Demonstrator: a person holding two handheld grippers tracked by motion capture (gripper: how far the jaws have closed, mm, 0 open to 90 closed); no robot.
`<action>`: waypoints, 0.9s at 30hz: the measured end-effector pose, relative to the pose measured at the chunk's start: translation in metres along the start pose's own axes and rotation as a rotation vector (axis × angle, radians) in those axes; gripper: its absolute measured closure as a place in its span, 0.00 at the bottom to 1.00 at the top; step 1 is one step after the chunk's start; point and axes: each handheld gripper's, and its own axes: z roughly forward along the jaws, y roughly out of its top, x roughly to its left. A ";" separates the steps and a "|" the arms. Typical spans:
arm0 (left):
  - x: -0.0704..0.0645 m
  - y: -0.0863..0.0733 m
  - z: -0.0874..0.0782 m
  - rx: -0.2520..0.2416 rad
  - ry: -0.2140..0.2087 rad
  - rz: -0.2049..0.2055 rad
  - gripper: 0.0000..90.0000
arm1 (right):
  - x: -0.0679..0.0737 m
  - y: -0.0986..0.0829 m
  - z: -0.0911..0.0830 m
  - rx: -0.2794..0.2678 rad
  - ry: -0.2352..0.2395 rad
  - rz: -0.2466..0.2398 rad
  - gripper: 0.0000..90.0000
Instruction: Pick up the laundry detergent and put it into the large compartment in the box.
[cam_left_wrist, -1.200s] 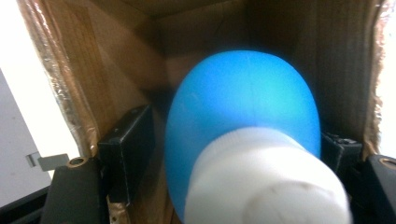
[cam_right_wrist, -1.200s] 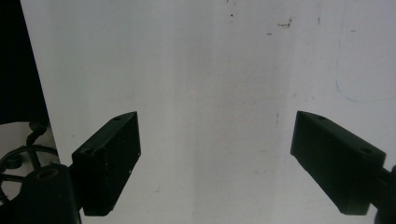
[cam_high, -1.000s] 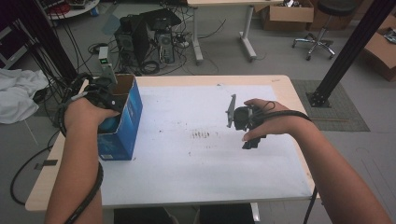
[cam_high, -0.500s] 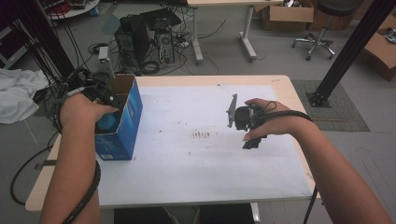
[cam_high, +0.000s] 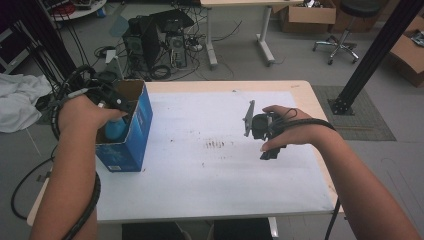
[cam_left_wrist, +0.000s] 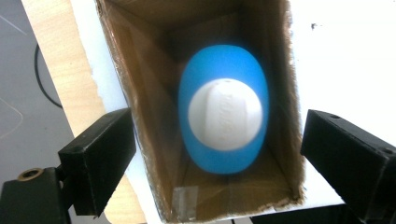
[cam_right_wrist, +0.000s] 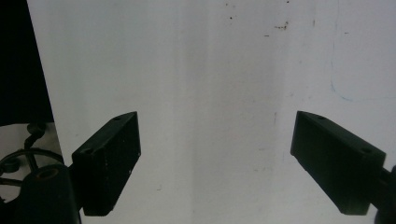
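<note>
Left gripper (cam_left_wrist: 215, 154) above box (cam_high: 131, 131), jaws wide, holding nothing. Blue bottle (cam_left_wrist: 224, 121) upright inside box, white cap up. Right gripper (cam_right_wrist: 215, 154) wide over table (cam_high: 200, 200), idle. Step judged: bottle retrieval. Next: descend, clamp bottle.

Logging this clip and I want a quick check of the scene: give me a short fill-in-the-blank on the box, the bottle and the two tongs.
1. The blue bottle with the white cap stands inside the ____.
2. The left tongs hang above the cardboard box with jaws ____.
3. The right tongs hold ____ over the white table.

Missing words: box; open; nothing
</note>
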 end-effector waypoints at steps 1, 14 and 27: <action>-0.001 0.000 -0.001 0.007 0.004 0.002 0.07 | 0.000 0.000 0.000 0.000 0.000 0.000 0.18; -0.012 -0.003 -0.011 0.004 0.006 0.060 0.00 | 0.001 0.001 -0.003 0.005 0.001 0.002 0.18; -0.045 -0.004 -0.040 -0.048 -0.032 0.267 0.00 | 0.000 0.000 -0.006 0.005 0.003 0.004 0.18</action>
